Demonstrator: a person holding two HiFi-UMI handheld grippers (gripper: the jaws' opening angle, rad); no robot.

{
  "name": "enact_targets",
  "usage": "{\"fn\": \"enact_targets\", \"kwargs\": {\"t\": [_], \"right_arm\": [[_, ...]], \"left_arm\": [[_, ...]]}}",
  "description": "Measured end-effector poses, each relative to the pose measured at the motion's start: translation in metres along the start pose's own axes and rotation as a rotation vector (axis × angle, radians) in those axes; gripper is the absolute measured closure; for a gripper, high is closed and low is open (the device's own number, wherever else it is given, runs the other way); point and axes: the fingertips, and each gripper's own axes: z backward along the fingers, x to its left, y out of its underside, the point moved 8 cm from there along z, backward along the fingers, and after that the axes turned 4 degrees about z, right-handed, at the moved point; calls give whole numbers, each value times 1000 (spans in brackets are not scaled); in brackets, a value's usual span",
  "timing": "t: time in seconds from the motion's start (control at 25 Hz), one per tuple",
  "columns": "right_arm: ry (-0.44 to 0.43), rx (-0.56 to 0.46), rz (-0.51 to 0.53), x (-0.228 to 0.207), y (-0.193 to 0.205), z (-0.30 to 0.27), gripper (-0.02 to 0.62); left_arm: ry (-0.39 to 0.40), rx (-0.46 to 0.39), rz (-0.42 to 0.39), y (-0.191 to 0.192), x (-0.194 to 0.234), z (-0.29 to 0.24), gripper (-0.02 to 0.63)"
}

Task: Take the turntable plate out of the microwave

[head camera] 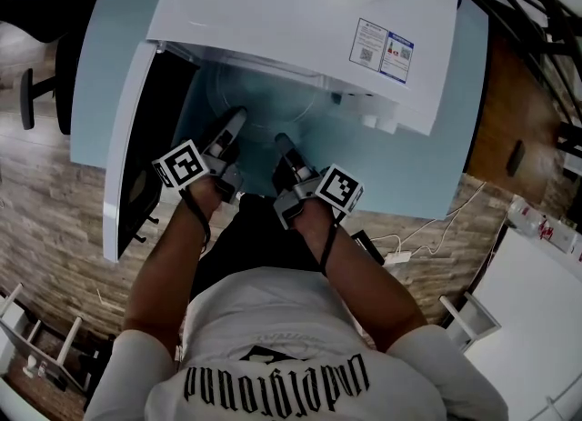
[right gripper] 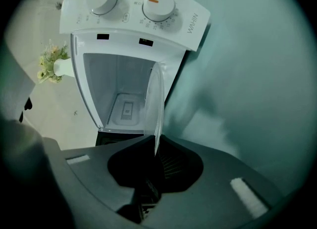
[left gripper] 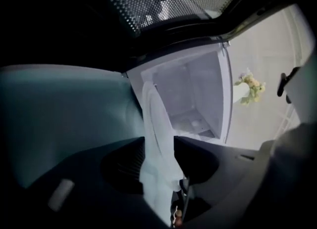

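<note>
Pull-out step here: the clear round glass turntable plate (head camera: 264,105) sits at the open mouth of the white microwave (head camera: 300,19), partly out toward the near side. The right gripper (head camera: 284,146) is clamped on its near rim. The left gripper (head camera: 232,133) has its jaws wide around the rim, probably not pressing, though that view's murky. Next the left one needs to bite down, or the right draws it out alone.

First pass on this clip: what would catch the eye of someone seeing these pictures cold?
The clear glass turntable plate stands out, held at the mouth of the open white microwave, which sits on a pale blue table. The right gripper pinches the plate's rim, while the left gripper has its jaws apart with the plate's edge between them.
</note>
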Motion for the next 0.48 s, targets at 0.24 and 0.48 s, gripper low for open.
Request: {"fn": "enact_targets", "kwargs": {"t": [0.24, 0.48], "right_arm": [[53, 32, 53, -6, -2, 19, 565], [68, 42, 34, -13, -1, 27, 569]], "left_arm": [[71, 19, 19, -12, -3, -17, 407], [64, 39, 63, -13, 6, -26, 408]]}}
